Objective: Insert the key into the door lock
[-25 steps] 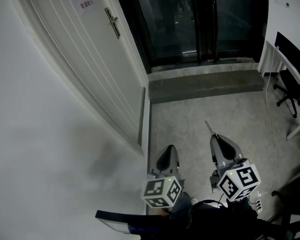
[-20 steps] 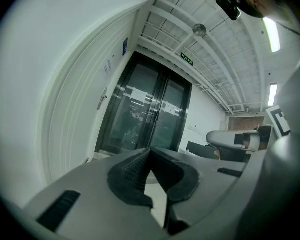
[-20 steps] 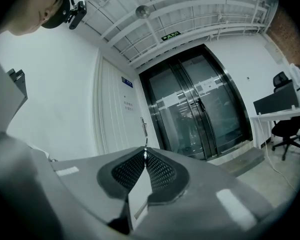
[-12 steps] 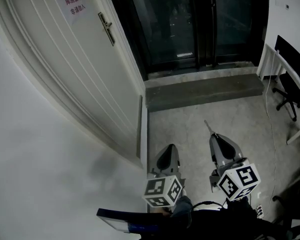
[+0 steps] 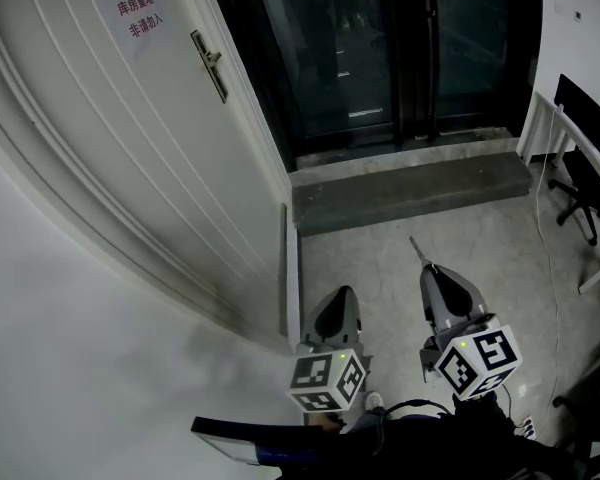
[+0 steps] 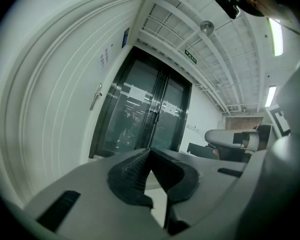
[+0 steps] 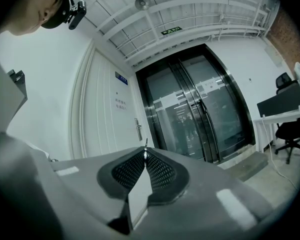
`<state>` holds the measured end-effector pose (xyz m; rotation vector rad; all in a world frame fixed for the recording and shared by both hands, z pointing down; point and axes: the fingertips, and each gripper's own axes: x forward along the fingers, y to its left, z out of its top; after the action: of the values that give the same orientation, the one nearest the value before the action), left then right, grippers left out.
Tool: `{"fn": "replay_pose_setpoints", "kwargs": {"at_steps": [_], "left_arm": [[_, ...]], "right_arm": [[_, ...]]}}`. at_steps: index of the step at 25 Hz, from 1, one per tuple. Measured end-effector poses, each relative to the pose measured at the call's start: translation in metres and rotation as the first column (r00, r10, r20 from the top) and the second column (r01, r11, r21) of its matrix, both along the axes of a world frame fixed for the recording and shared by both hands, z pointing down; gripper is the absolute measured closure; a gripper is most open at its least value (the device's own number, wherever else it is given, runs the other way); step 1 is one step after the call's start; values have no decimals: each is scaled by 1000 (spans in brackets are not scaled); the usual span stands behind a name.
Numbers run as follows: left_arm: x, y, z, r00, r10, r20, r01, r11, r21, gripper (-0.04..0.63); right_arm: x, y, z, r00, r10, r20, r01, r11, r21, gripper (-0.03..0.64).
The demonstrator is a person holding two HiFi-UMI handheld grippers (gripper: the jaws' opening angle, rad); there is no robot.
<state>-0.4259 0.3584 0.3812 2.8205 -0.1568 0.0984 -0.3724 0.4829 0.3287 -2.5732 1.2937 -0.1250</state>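
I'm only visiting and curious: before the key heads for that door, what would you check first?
1. Key clamped in right gripper: ok, its tip sticks out.
2. Left gripper shut and empty: ok.
3. Door handle in sight: ok.
4. Keyhole spotted: cannot tell, too small to see.
5. Key close to the lock: not ok, the door is far ahead.

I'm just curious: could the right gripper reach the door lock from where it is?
Probably not yet. The right gripper, shut on the key, is far from the door handle. Only bare floor lies between, so nothing blocks the way.
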Motion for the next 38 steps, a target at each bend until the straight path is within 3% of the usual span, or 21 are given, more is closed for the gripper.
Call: {"fn": "replay_pose_setpoints", "kwargs": {"at_steps": [15, 24, 38], "left_arm": [[56, -44, 23, 1000, 2, 27, -1, 1000, -26, 595], [128, -82, 7, 998, -57, 18, 57, 998, 0, 595], [247, -79, -7, 997, -73, 10, 73, 997, 14, 595]], "right_arm": [[55, -47, 16, 1000, 4, 14, -3, 1000, -24, 604], [136, -84, 4, 999, -45, 3, 45, 999, -11, 604], [254, -85, -5, 997, -75, 5, 75, 997, -2, 604]]}}
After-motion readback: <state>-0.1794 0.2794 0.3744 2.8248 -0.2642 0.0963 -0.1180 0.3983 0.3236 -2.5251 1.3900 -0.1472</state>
